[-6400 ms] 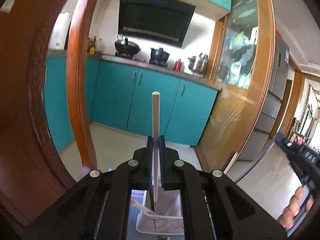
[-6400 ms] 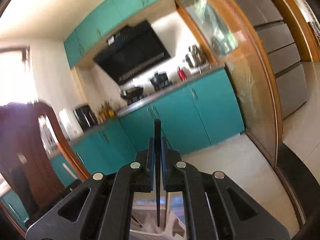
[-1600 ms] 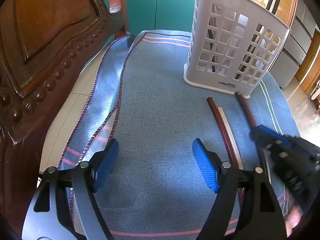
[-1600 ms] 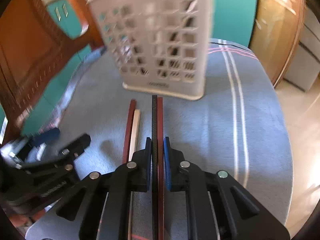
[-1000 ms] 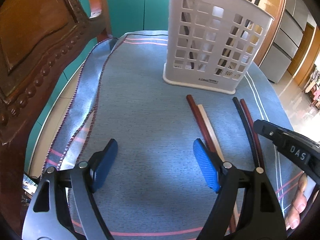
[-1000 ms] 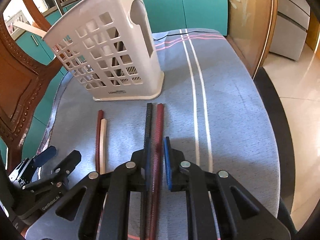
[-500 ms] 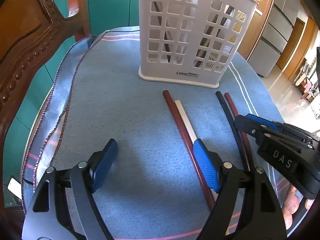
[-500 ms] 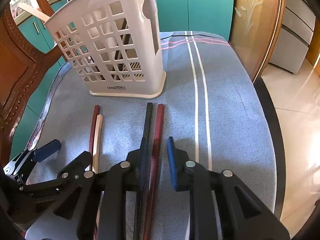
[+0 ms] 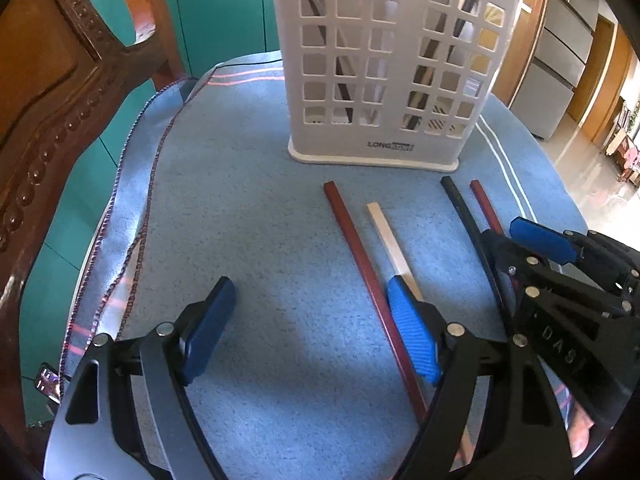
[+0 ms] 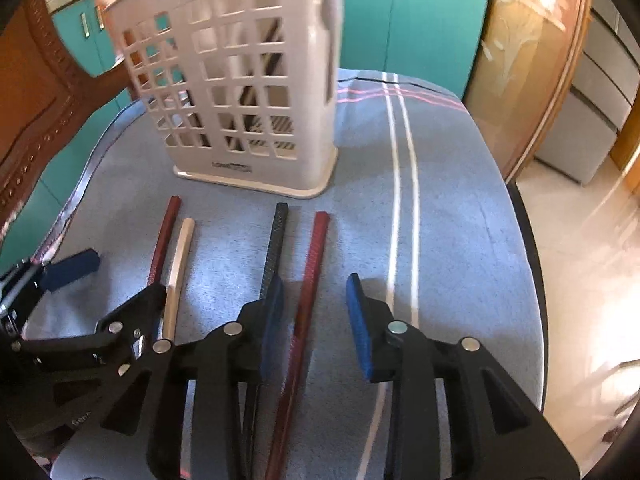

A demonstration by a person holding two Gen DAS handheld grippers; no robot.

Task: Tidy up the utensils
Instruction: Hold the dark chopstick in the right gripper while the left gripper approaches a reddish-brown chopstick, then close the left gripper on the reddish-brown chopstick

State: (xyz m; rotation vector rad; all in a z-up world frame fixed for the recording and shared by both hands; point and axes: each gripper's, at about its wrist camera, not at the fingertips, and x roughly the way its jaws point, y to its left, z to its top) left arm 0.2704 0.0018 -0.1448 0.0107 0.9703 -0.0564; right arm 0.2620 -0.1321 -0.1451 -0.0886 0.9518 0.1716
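Note:
Several chopsticks lie side by side on a blue cloth (image 9: 256,220) in front of a white slotted utensil basket (image 9: 384,64): a dark red one (image 9: 360,256), a pale wooden one (image 9: 390,240), a black one (image 10: 274,252) and a second dark red one (image 10: 310,276). My left gripper (image 9: 310,326) is open and empty, low over the cloth, with its right pad (image 9: 412,336) over the pale chopstick. My right gripper (image 10: 316,324) is open, and the second dark red chopstick lies between its jaws. The basket (image 10: 244,80) holds several utensils behind its slots.
A carved wooden chair back (image 9: 52,92) stands along the left. The cloth's far and right edges drop off toward teal cabinets (image 10: 420,20) and a tiled floor (image 10: 580,260). My right gripper also shows at the right in the left wrist view (image 9: 560,276).
My right gripper has opened and let go of the black chopstick, which now lies on the cloth. My left gripper has shifted right, toward the dark red and pale chopsticks.

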